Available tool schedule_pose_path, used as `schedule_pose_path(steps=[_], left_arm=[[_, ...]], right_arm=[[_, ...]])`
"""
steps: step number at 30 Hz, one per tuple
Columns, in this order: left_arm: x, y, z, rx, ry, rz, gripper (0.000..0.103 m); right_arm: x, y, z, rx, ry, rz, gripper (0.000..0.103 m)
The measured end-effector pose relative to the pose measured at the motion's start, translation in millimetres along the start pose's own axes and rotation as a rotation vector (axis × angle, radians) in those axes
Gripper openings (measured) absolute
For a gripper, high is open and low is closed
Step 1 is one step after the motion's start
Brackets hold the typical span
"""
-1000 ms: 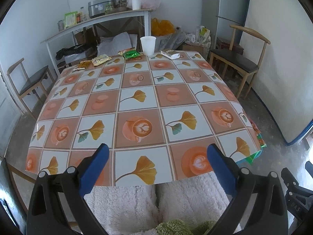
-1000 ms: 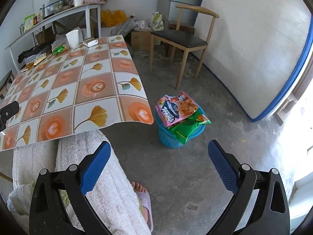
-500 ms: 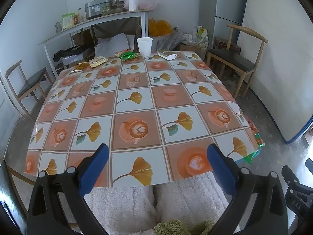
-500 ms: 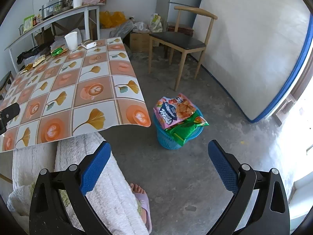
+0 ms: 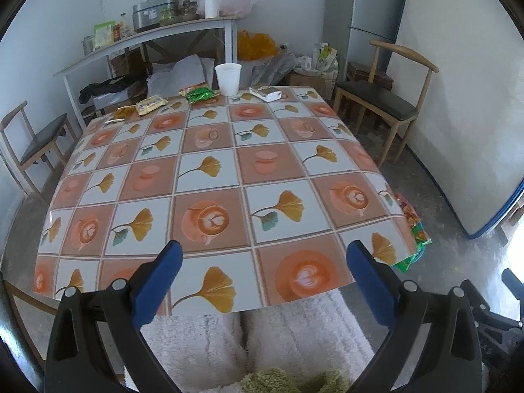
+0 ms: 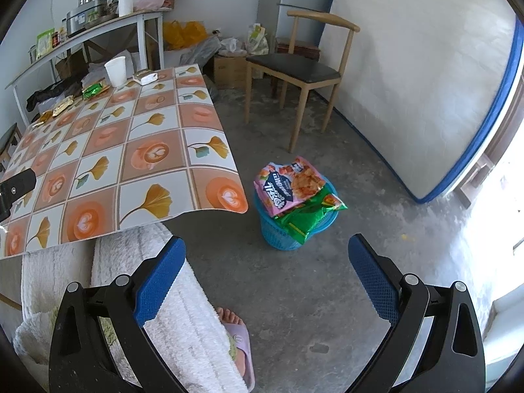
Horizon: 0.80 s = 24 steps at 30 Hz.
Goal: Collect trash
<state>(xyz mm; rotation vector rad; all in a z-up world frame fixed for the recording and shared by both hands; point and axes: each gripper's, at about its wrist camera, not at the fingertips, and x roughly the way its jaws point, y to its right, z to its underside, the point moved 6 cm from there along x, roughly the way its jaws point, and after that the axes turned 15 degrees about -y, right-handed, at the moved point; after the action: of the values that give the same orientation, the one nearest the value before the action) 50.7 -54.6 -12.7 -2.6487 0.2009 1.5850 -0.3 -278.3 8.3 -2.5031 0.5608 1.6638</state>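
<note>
Trash lies along the far edge of the patterned table: a white paper cup, a green wrapper, a white packet, a yellow packet and a small gold wrapper. My left gripper is open and empty over the table's near edge. My right gripper is open and empty over the floor, near a blue basket topped with a pink snack bag and green bags. The cup also shows in the right wrist view.
A wooden chair stands right of the table, another chair at its left. A cluttered shelf table stands behind. A white mattress leans on the right wall. The person's white-robed legs and slippered foot are below.
Both views have shifted slightly, with the table and the basket a little lower in frame. Both grippers stay open and empty.
</note>
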Motion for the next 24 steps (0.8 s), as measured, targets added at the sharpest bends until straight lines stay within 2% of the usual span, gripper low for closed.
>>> schedule_pose_path(steps=[14,24], left_arm=[[-7,27,-3,0.039,0.002,0.052,0.098],[-8,31,-3,0.044,0.003,0.056,0.098]], right_arm=[[-7,11,-1,0.031,0.014,0.019,0.096],[-7,13,-1,0.035,0.015,0.021,0.096]])
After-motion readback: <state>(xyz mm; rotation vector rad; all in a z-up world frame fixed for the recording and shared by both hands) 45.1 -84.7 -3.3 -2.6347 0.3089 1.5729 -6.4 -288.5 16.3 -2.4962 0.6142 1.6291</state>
